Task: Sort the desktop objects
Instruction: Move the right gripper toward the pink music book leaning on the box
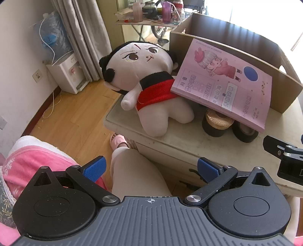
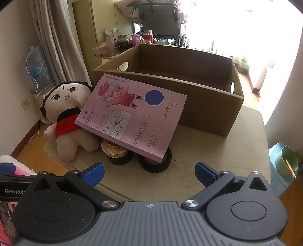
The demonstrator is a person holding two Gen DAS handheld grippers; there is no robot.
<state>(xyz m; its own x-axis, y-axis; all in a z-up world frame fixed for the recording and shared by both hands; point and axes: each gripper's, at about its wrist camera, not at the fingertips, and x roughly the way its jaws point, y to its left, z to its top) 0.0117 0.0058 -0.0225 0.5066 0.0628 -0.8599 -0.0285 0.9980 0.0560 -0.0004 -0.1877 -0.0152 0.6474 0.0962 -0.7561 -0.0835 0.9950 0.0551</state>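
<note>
A plush doll (image 1: 149, 83) (image 2: 66, 115) in a red and black top lies on the left of the small table (image 1: 180, 147) (image 2: 217, 151). A pink notebook (image 1: 225, 83) (image 2: 132, 115) rests tilted on the doll, on a black jar with a woven gold lid (image 1: 215, 121) (image 2: 116, 151) and on a black tape roll (image 1: 245, 132) (image 2: 155, 160). An open cardboard box (image 1: 236, 51) (image 2: 180, 79) stands behind. My left gripper (image 1: 150, 168) is open and empty, off the table's front edge. My right gripper (image 2: 149, 170) is open and empty, before the tape roll.
A knee (image 1: 138, 170) and a pink slipper (image 1: 119, 141) are below the left gripper. A water dispenser (image 1: 64, 75) and a curtain (image 1: 85, 37) stand at the left wall. A cluttered side table (image 1: 149, 15) is behind. A green bowl (image 2: 286, 160) sits at the right on the floor.
</note>
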